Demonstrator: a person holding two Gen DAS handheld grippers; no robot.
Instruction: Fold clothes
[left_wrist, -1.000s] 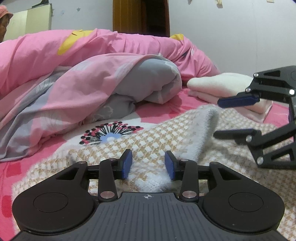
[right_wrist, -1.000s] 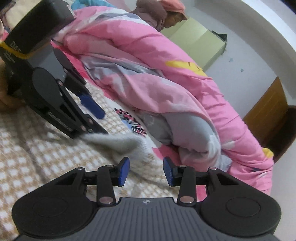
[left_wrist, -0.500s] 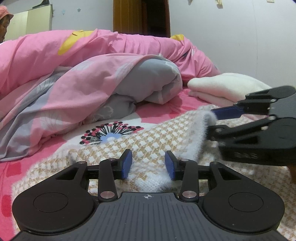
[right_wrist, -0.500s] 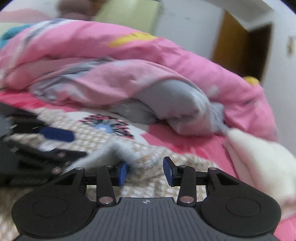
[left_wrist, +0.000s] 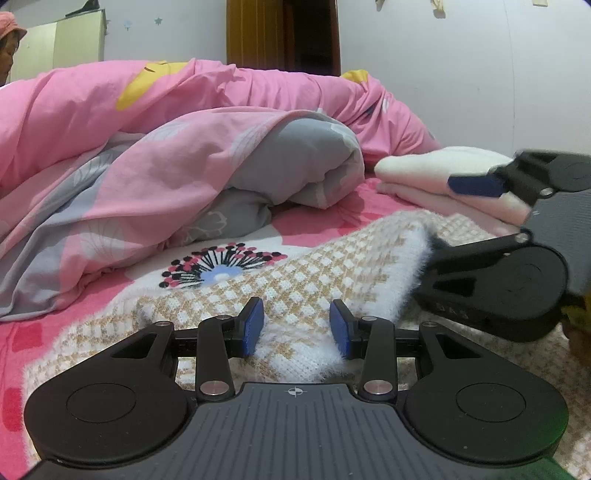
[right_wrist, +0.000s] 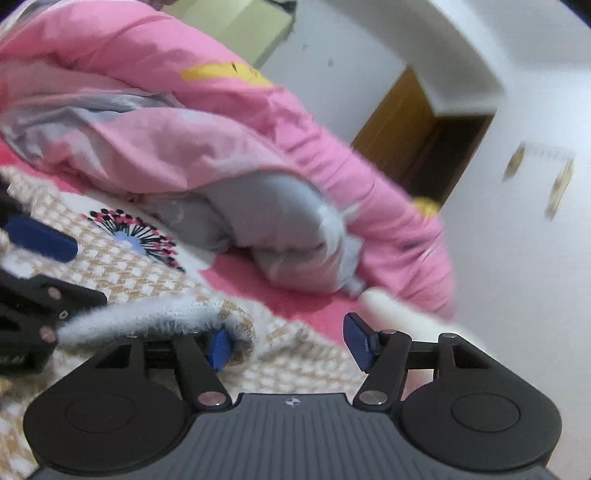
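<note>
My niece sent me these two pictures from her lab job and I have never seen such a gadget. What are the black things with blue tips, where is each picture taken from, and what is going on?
No robot here: a person holds a two-finger gripper in each hand, each carrying a camera that looks along its fingers. One picture is from the left gripper, the other from the right gripper; each also shows the other one at its edge. They work on a bed with a pink sheet. On it lies a fuzzy tan-and-white checked sweater, a bunched pink and grey duvet, and a folded cream garment. Both grippers are open, each with a raised sweater edge between its fingers, not pinched yet. The right view is blurred.
</note>
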